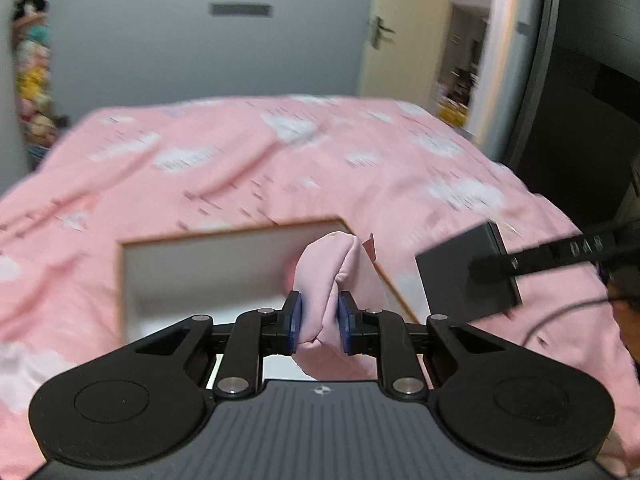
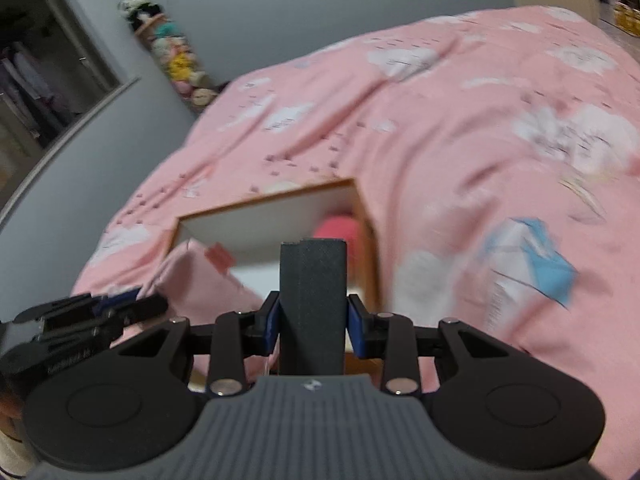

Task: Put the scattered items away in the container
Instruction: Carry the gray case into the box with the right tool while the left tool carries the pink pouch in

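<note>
A white box with a wooden rim (image 1: 224, 236) (image 2: 276, 196) sits on a pink bedspread. My left gripper (image 1: 319, 322) is shut on a soft pale pink pouch (image 1: 332, 268), held above the box's near right corner; the pouch (image 2: 200, 280) and the left gripper (image 2: 80, 320) show at the lower left of the right wrist view. My right gripper (image 2: 313, 328) is shut on a dark grey flat case (image 2: 313, 300), seen edge-on above the box; the case (image 1: 464, 276) appears as a dark square in the left wrist view. A red-pink item (image 2: 338, 228) lies inside the box.
The pink cloud-print bedspread (image 1: 280, 160) covers the whole bed. A blue and white packet (image 2: 528, 260) lies on it right of the box. A stack of plush toys (image 2: 176, 52) stands in the far corner. A door (image 1: 400, 28) and a dark cabinet (image 1: 580, 80) are at the right.
</note>
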{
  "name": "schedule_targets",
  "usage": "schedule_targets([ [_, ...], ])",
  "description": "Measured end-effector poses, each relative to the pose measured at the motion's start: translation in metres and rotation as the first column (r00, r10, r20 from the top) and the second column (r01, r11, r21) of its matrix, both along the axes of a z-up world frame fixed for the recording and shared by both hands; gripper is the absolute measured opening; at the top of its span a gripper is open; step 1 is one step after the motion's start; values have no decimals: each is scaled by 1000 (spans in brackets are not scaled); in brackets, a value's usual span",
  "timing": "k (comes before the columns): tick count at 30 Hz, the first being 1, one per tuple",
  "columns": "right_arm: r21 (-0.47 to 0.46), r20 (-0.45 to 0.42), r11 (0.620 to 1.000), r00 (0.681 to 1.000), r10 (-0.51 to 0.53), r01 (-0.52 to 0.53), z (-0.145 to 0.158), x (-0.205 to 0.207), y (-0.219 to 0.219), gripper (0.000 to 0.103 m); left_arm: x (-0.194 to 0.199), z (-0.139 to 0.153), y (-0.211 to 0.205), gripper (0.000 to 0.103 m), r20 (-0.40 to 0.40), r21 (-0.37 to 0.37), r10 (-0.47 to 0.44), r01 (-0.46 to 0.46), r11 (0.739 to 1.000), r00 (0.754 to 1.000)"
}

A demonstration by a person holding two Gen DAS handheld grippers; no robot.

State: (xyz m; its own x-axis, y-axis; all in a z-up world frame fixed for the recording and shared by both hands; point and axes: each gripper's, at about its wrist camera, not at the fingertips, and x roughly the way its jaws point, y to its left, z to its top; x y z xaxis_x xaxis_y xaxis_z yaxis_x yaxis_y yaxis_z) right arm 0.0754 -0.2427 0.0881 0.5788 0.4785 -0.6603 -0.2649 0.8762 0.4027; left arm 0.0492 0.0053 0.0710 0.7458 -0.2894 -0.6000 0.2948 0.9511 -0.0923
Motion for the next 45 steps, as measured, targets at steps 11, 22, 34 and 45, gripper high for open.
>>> schedule_targets([
  [11,-84,-143,991,985,96,-109,-49,54,71,37,48,-29,-1,21,1,152,142,-140,978,990],
  [22,-187,-270,973,959,83,-137,-91,77,90,37,58,-85,0,21,-132,133,138,-120,984,982],
  [34,-252,-294,955,953,77,-155,-107,85,101,36,73,-95,5,22,-266,109,40,-12,994,963],
  [45,-249,-291,955,953,83,-160,-110,84,103,36,49,-88,-19,22,-176,279,-92,140,950,980],
])
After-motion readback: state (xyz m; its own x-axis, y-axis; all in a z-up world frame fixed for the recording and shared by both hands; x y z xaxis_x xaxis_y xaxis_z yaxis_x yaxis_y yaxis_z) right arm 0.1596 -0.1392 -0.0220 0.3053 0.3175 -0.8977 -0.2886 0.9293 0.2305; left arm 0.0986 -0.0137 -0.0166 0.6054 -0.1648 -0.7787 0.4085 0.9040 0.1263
